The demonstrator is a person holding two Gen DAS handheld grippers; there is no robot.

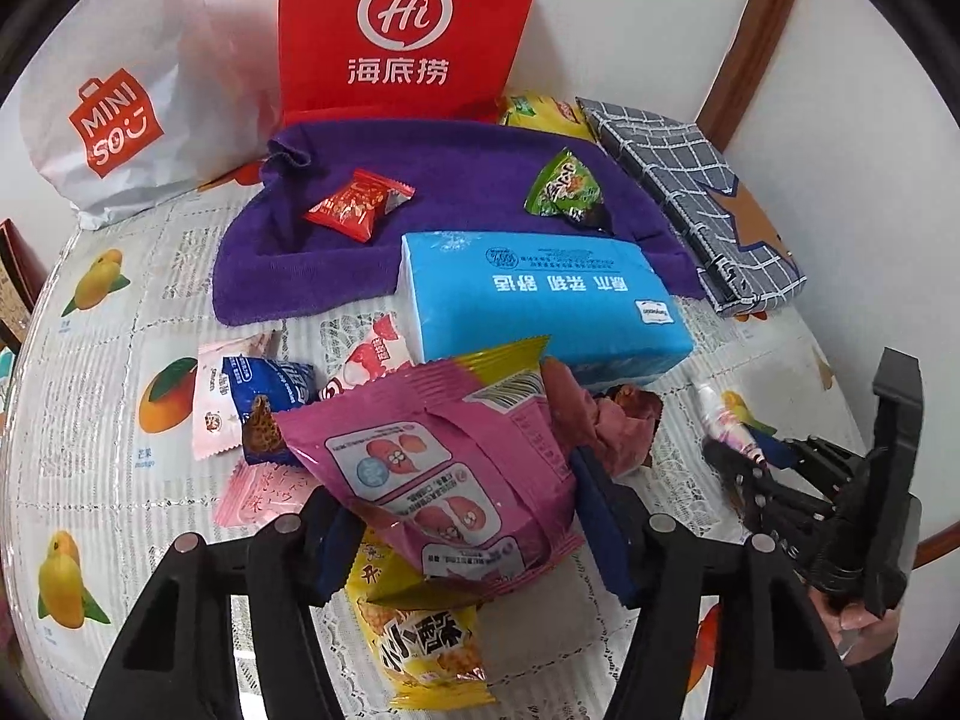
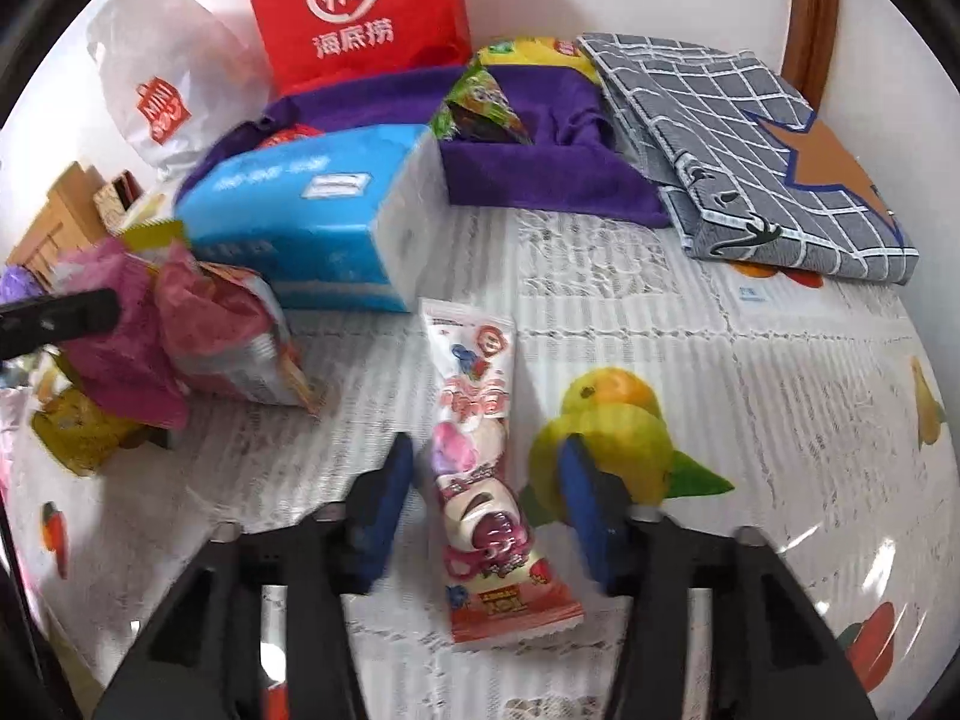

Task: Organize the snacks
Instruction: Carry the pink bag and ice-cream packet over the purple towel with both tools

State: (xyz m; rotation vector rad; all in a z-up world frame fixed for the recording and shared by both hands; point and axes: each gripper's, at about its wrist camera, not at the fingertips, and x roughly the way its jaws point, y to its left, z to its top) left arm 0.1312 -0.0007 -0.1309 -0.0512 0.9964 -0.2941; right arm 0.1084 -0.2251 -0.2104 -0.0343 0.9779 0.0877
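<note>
Left tongs (image 1: 474, 516) angled down clench pink snack bag (image 1: 444, 456); right tongs (image 2: 486, 516) released astride lollipop packet (image 2: 480, 468).

Pink snack bag (image 1: 444, 468), tilted, crumpled

tissue pack (image 1: 540, 300) before towel (image 1: 420, 192), bags (image 1: 414, 24) behind

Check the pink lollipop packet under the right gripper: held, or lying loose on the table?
Loose. The lollipop packet lies flat on the tablecloth between the right gripper's blue pads, with gaps on both sides.
</note>
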